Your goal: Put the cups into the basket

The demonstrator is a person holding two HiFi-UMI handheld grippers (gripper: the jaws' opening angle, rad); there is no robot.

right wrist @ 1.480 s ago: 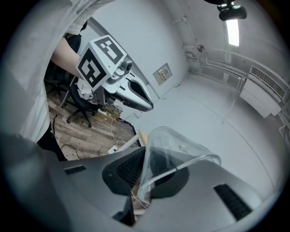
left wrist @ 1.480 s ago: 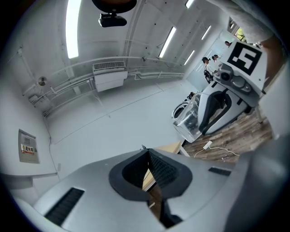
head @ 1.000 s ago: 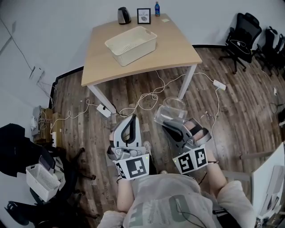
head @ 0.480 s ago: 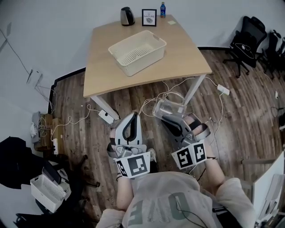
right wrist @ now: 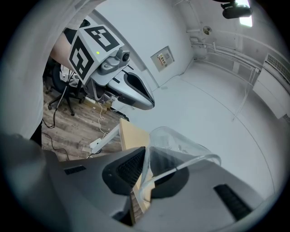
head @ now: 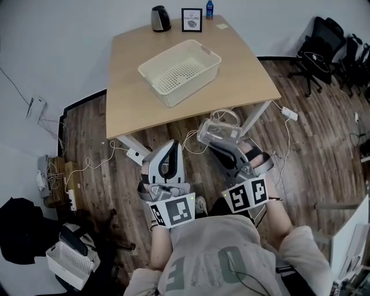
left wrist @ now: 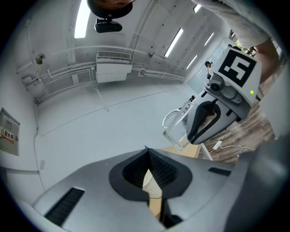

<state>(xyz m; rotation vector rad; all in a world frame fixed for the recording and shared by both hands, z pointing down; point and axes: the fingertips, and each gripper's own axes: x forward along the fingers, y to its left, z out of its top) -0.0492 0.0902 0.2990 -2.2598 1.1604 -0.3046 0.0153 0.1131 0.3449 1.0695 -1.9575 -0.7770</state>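
Observation:
A cream perforated basket [head: 179, 68] stands on the wooden table [head: 243, 81] ahead of me. My right gripper [head: 216, 144] is shut on the wall of a clear plastic cup [head: 219, 130] with a handle, held over the floor just short of the table's near edge. In the right gripper view the cup [right wrist: 181, 145] sits pinched between the jaws of the right gripper [right wrist: 144, 157]. My left gripper [head: 168, 150] hangs beside it, to the left, shut and empty. In the left gripper view the left gripper [left wrist: 147, 156] has its tips together, and the cup [left wrist: 177, 127] shows to the right.
A kettle [head: 159, 18], a framed picture [head: 191, 19], a blue bottle [head: 209, 9] and a yellow note [head: 222, 26] stand along the table's far edge. Cables and a power strip [head: 136, 155] lie on the wood floor. Office chairs [head: 318, 49] stand at the right, a white crate [head: 68, 265] at lower left.
Both grippers have moved closer to the table, the right one carrying the cup. The table and basket now sit lower and nearer in the head view.

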